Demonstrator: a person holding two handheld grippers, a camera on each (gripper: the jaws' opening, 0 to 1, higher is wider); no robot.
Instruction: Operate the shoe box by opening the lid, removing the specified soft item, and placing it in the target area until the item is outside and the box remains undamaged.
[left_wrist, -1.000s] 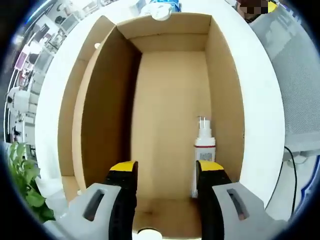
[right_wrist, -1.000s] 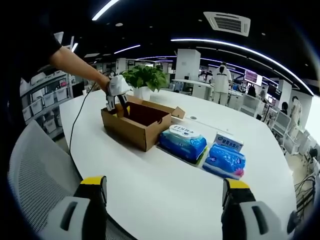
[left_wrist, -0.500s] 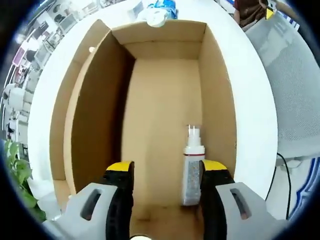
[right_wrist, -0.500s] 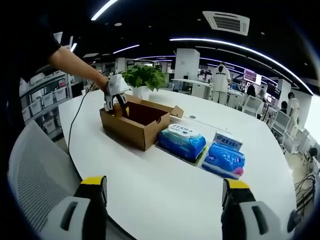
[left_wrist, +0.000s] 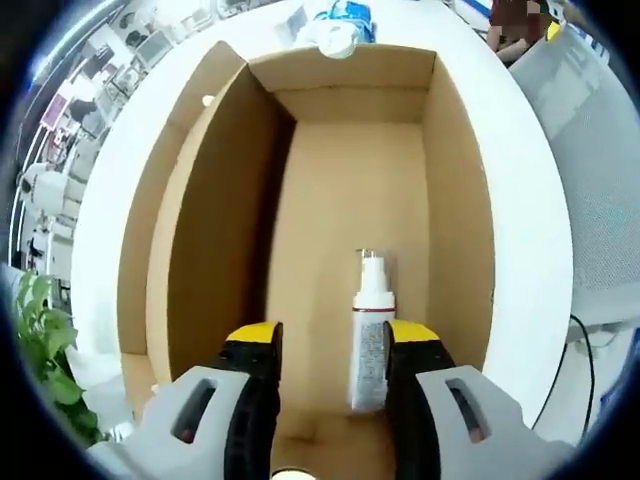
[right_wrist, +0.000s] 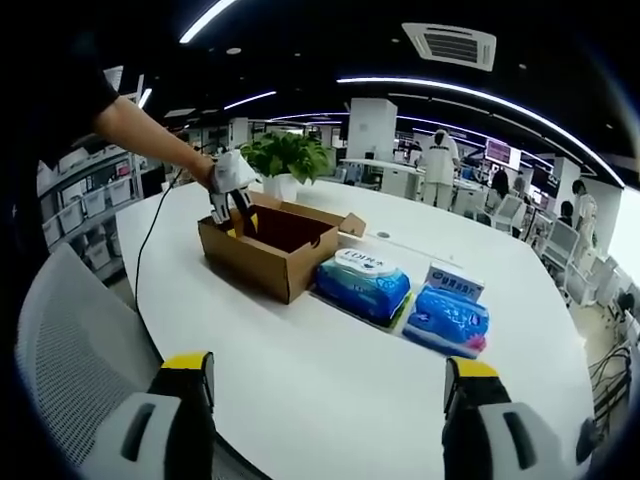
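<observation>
Left gripper (left_wrist: 325, 345), jaws spread and holding nothing, is hovering inside the open box (left_wrist: 200, 200) straddling the bottle (left_wrist: 371, 320) for grasping, while the right gripper (right_wrist: 325, 380) is idling wide open, clear over the table (right_wrist: 330, 370).

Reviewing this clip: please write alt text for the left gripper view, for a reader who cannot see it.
The left gripper, jaws open, points down into an open cardboard box where a small white bottle lies on the floor, between the jaw tips. The box sits on a white table.
</observation>
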